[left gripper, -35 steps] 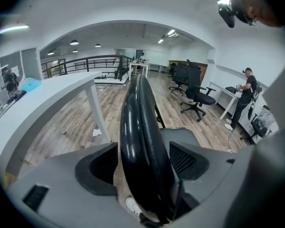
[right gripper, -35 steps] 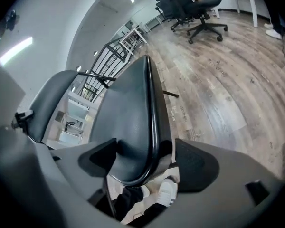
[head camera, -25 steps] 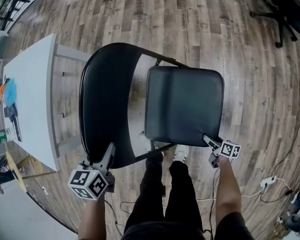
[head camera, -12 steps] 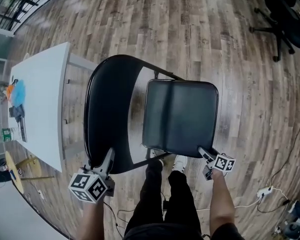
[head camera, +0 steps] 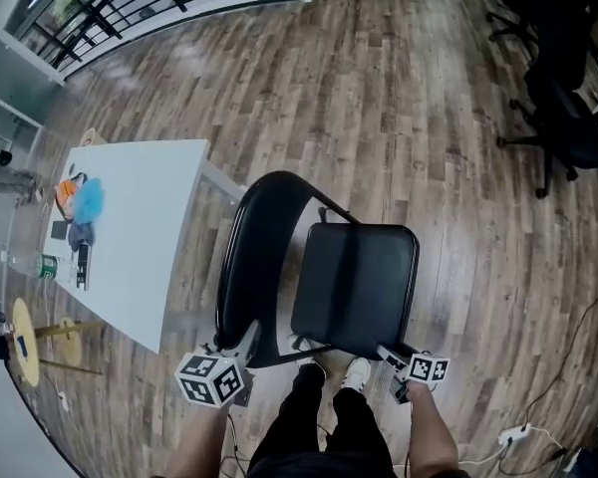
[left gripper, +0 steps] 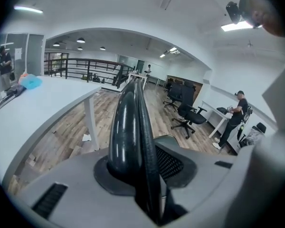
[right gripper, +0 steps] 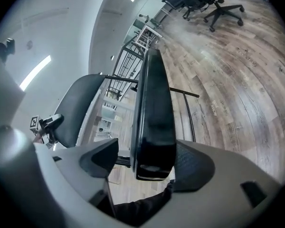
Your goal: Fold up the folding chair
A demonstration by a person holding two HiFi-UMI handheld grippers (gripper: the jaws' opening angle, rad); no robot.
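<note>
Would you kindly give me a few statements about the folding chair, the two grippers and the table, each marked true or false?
1. The rim of the backrest stands between the jaws of the left gripper. True; those jaws are closing.
2. The right gripper is at the near corner of the seat. True.
3. The seat lies folded flat against the backrest. False: it stands out from the backrest, not yet folded.
4. In the head view, the white table stands to the right of the seat. False: the white table is on the left, beyond the backrest.
</note>
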